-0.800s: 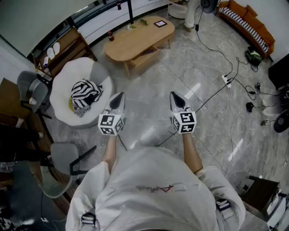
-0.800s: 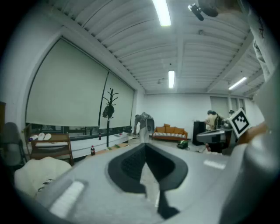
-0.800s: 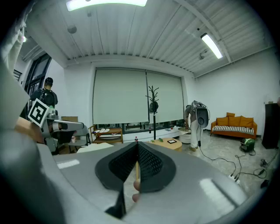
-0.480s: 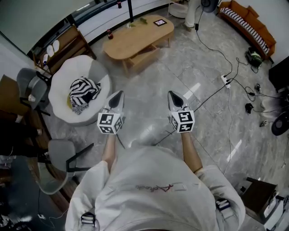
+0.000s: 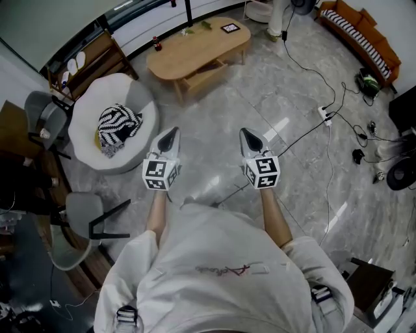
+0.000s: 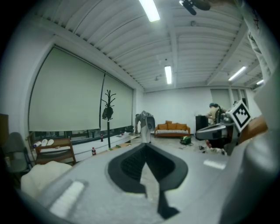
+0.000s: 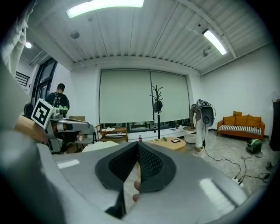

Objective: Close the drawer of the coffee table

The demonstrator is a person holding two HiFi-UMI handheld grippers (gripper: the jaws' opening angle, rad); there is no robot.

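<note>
The light wooden oval coffee table (image 5: pixel 195 53) stands far ahead on the grey tiled floor, and its drawer (image 5: pixel 207 73) sticks out from under the top on the near side. My left gripper (image 5: pixel 169 138) and right gripper (image 5: pixel 249 138) are held side by side in the air, well short of the table, both pointing toward it. Both are shut with nothing between the jaws. In the right gripper view the shut right gripper (image 7: pixel 137 145) points at the table (image 7: pixel 168 143). The left gripper view shows the shut left gripper (image 6: pixel 145 145).
A white round seat with a striped cushion (image 5: pixel 112 127) sits left of my path, beside grey chairs (image 5: pixel 44 122) (image 5: pixel 78 218). Cables and a power strip (image 5: pixel 325 114) cross the floor on the right. An orange sofa (image 5: pixel 361 36) and a standing person (image 5: pixel 276 16) are beyond.
The room has slid slightly up and left in the head view. Both grippers keep the same pose and stay shut.
</note>
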